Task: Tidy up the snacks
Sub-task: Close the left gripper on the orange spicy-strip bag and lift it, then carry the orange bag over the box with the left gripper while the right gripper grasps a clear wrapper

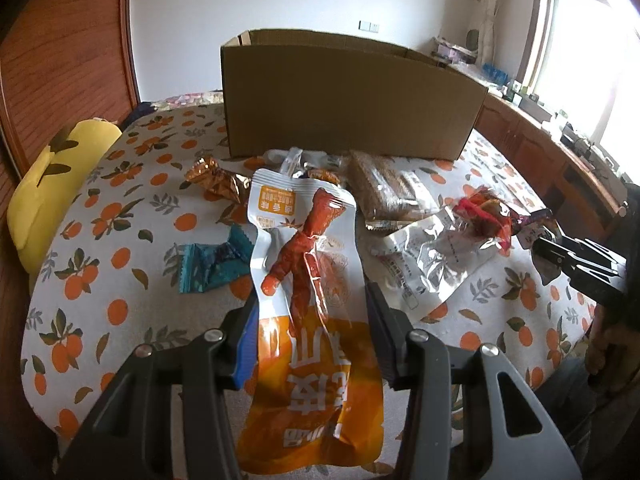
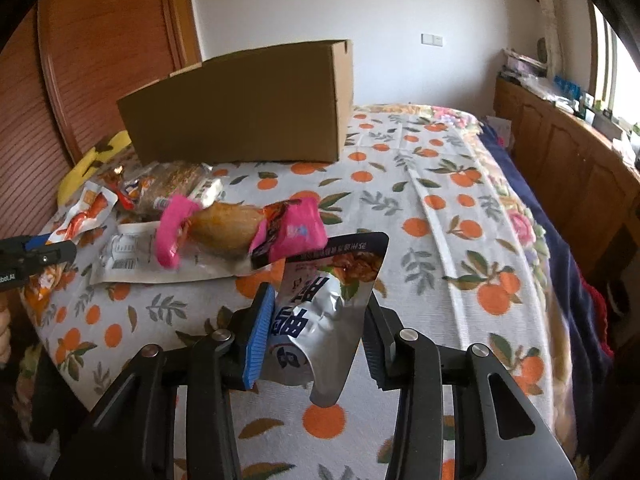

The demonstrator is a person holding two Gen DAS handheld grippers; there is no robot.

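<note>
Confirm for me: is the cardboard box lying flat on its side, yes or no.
No, the box stands upright on the bedspread with its open top facing up, behind the scattered snack packets.

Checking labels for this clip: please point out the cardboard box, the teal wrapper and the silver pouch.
cardboard box (image 1: 344,100), left wrist view, front wall.
teal wrapper (image 1: 212,264), left wrist view, crumpled middle.
silver pouch (image 2: 320,320), right wrist view, printed face.

Yellow plush (image 1: 52,184) lies on orange-patterned bedspread (image 1: 120,264).
</note>
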